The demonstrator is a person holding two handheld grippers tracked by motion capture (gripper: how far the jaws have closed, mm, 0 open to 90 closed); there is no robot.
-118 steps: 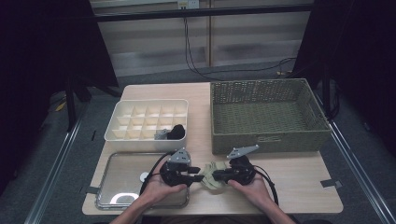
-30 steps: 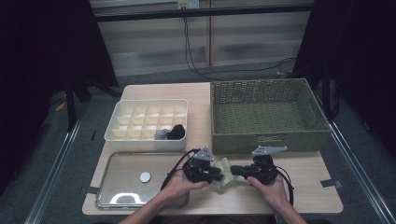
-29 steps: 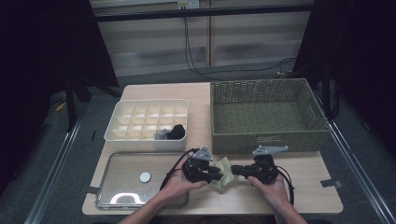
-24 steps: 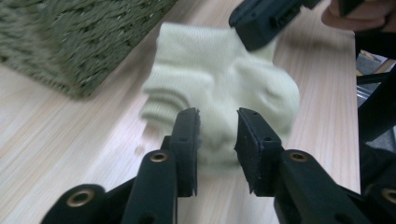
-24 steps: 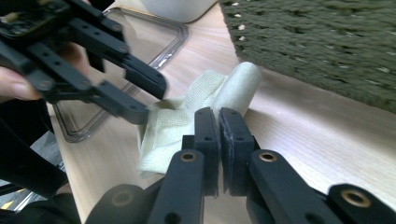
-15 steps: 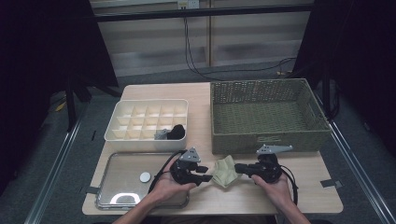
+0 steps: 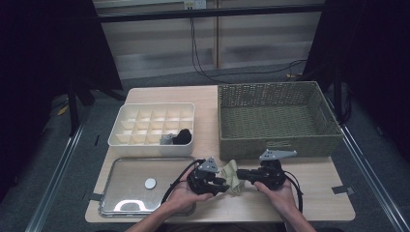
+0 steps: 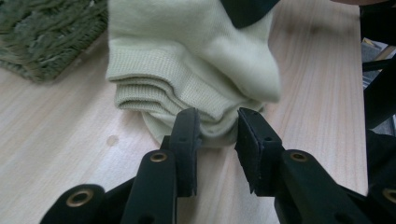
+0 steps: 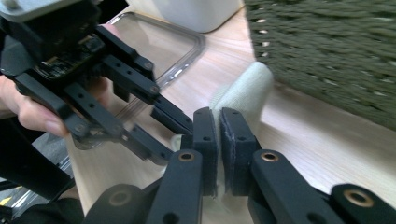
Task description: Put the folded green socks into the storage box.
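Socks, pale green and folded into a soft bundle (image 7: 231, 174), lie on the table (image 7: 314, 203) in the high view, just in front of the woven basket (image 7: 275, 121) and right of the clear lid (image 7: 140, 186). I have my left tongs (image 7: 223, 182) at the bundle's near left side and my right tongs (image 7: 241, 174) pinched into its right edge. The white divided box (image 7: 152, 126) sits well behind.

Left gripper view now: the bundle (image 8: 187, 70) rests on the wood, ribbed cuffs stacked in layers. My jaws have just been closing, and they stand partly apart with the rounded lower fold between them; the pads are at the cloth but I don't read a firm squeeze yet.

Right gripper view: my jaws are nearly together, clamped on a thin flap of the cloth (image 9: 243, 88), with the other tongs (image 9: 163, 128) just beside.

My read: this is light, limp and compressible, not fragile, not slippery. It'll sag and unfold if I lift by one layer, so I'd bite deep across the whole stacked cuff edge, all layers at once.
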